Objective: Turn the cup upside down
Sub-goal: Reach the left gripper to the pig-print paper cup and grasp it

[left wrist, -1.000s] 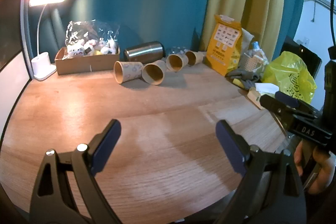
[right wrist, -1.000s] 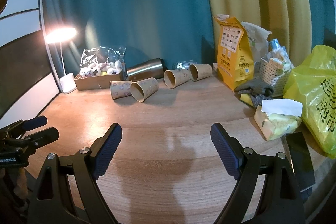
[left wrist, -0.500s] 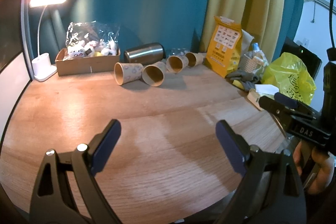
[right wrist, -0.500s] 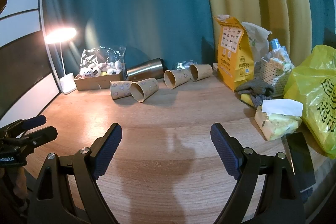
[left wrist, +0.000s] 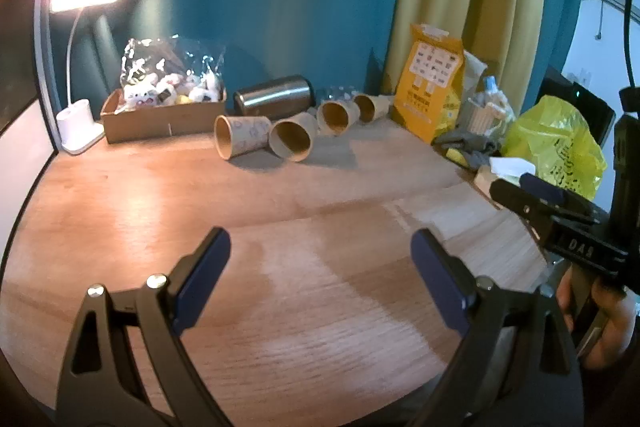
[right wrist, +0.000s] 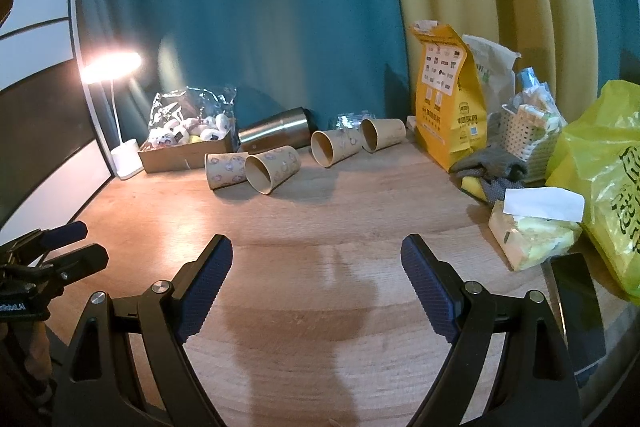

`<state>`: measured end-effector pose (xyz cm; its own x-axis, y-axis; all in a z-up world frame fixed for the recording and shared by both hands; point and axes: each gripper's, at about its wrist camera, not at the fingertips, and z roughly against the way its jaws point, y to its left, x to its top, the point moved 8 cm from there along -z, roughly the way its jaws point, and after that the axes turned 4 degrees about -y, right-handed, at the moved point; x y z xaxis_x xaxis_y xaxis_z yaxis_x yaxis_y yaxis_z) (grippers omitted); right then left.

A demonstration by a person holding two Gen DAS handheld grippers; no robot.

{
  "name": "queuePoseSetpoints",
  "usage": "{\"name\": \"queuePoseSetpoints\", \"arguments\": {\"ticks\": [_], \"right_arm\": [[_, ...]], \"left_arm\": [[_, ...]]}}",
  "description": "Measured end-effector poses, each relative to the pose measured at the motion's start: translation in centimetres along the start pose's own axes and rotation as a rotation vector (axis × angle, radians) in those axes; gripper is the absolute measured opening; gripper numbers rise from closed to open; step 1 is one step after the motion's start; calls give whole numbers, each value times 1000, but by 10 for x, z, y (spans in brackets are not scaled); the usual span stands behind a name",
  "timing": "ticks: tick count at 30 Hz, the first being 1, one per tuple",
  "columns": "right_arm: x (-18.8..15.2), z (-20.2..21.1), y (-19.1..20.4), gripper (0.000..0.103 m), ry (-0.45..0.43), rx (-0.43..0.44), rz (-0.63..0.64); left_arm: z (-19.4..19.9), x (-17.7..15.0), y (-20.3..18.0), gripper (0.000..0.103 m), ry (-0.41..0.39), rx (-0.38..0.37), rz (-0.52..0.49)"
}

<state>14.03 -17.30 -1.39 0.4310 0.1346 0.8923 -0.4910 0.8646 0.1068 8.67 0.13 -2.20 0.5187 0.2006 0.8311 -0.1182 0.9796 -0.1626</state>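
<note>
Several brown paper cups lie on their sides in a row at the back of the wooden table (left wrist: 280, 227). The nearest are a patterned cup (left wrist: 240, 139) (right wrist: 225, 169) and a cup with its mouth toward me (left wrist: 292, 142) (right wrist: 272, 169). Two more cups (left wrist: 337, 115) (right wrist: 334, 146) lie further right. My left gripper (left wrist: 320, 267) is open and empty over the table's front, far from the cups. My right gripper (right wrist: 316, 273) is open and empty too, also well short of them.
A steel tumbler (left wrist: 274, 98) lies behind the cups. A cardboard box of toys (left wrist: 160, 113) and a lit lamp (left wrist: 78, 123) stand at back left. A yellow bag (right wrist: 448, 99), basket, grey gloves, tissue pack (right wrist: 532, 231), yellow plastic bag and black phone (right wrist: 576, 303) crowd the right.
</note>
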Motion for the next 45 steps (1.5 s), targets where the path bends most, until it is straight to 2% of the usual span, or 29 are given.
{"name": "queuePoseSetpoints", "arguments": {"ticks": [9, 15, 22, 25, 31, 35, 38, 41, 45], "right_arm": [[1, -32, -24, 89, 39, 11, -49], [1, -79, -47, 89, 112, 35, -140], [14, -136, -81, 89, 179, 25, -259], [18, -160, -89, 89, 202, 30, -284], [20, -200, -92, 89, 244, 60, -326], [22, -216, -94, 89, 254, 67, -327], [20, -222, -97, 89, 259, 66, -336], [16, -225, -98, 89, 269, 66, -345], [15, -222, -99, 89, 264, 64, -352]], "left_arm": [[-45, 10, -9, 93, 85, 12, -65], [-108, 28, -14, 93, 179, 9, -123], [-189, 67, -24, 93, 250, -3, -246], [-230, 80, -21, 93, 287, 36, -323], [-289, 93, -2, 93, 340, 118, -406], [-316, 96, 8, 93, 376, 147, -430], [-329, 92, 7, 93, 406, 138, -468], [-336, 88, 7, 86, 439, 129, -467], [-339, 80, 6, 65, 482, 127, -489]]}}
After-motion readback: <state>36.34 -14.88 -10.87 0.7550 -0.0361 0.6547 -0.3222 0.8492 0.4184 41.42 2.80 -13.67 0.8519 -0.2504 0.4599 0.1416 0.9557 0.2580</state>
